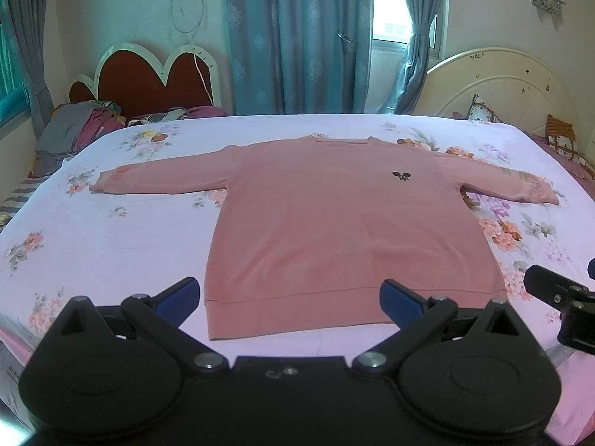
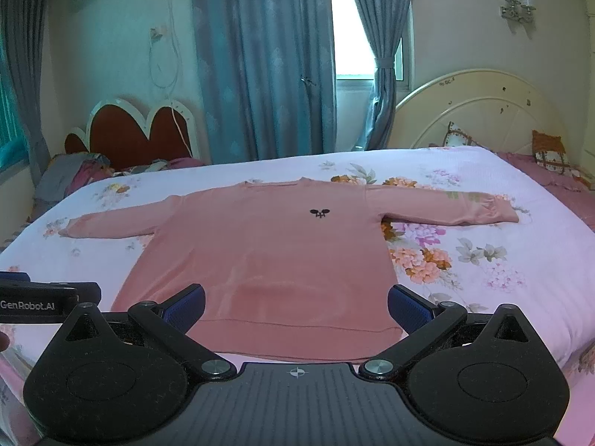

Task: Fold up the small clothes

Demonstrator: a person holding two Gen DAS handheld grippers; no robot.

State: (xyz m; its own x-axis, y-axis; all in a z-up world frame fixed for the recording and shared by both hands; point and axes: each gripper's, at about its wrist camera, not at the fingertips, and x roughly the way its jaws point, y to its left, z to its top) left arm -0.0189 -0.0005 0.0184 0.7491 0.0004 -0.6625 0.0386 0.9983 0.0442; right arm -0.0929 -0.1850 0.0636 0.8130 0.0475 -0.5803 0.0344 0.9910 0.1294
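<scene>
- The bed [image 1: 111,230] wears a pale lilac sheet printed with flowers.
- A pink long-sleeved sweatshirt [image 1: 334,223] lies flat on it, front up, sleeves spread left and right, hem near, collar far.
- Two patterned cushions [image 1: 561,141] sit at the far right.

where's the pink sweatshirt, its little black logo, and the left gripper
pink long-sleeved sweatshirt [image 1: 334,230]: left wrist view, middle of the chest panel.
small black embroidered logo [image 2: 319,213]: right wrist view, centre of the mark.
left gripper [image 1: 290,299]: left wrist view, midway between its open blue-padded fingertips.
</scene>
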